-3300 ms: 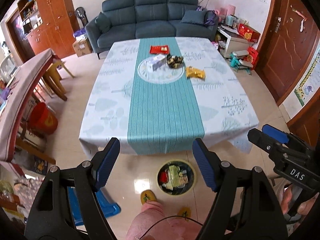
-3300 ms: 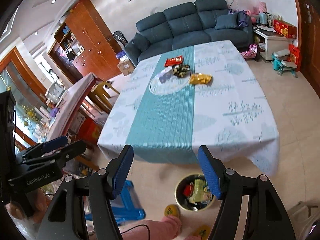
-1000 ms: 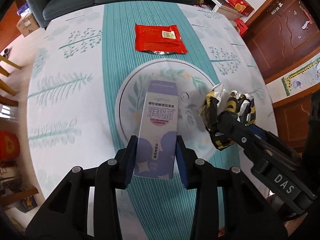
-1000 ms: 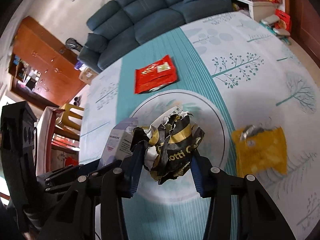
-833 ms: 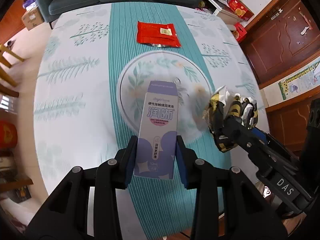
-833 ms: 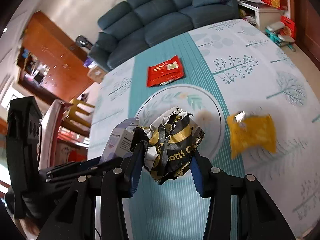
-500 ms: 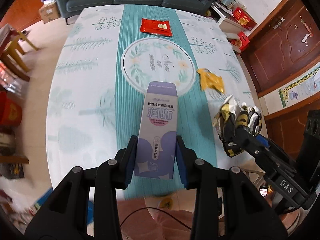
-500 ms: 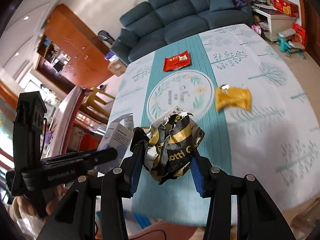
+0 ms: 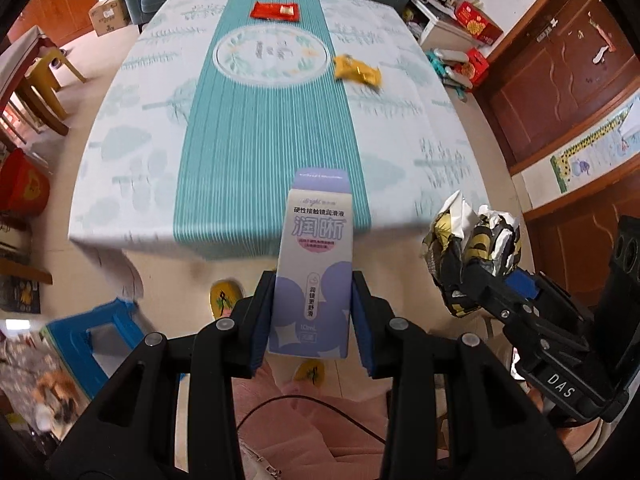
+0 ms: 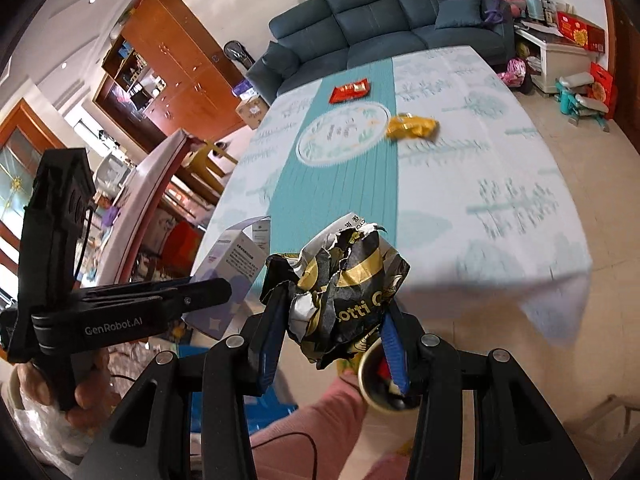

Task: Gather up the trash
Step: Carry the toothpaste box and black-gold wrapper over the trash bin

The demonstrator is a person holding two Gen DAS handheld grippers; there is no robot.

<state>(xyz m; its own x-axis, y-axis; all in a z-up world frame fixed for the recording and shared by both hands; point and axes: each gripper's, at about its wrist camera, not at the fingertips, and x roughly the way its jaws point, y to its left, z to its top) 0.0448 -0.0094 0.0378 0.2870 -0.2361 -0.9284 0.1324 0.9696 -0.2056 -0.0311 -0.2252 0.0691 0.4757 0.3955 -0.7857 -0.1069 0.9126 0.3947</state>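
Note:
My left gripper (image 9: 312,320) is shut on a white and purple carton (image 9: 316,268), held upright over the floor just off the table's near edge. My right gripper (image 10: 332,340) is shut on a crumpled black and gold wrapper (image 10: 344,292); that wrapper (image 9: 472,252) also shows at the right of the left wrist view. A round trash bin (image 10: 380,384) sits on the floor under the right gripper, partly hidden by its finger. A red packet (image 9: 275,11) and a yellow packet (image 9: 357,71) lie on the table (image 9: 132,152).
A blue stool (image 9: 96,336) stands on the floor at the left. Pink trouser legs (image 9: 320,432) and yellow slippers (image 9: 224,298) of the person are below the grippers. A sofa (image 10: 384,36) is behind the table, wooden doors (image 9: 560,92) at the right.
Both grippers pulled back from the middle of the table to beyond its near edge, carrying the carton and the wrapper. The floor, stool and bin rim came into view.

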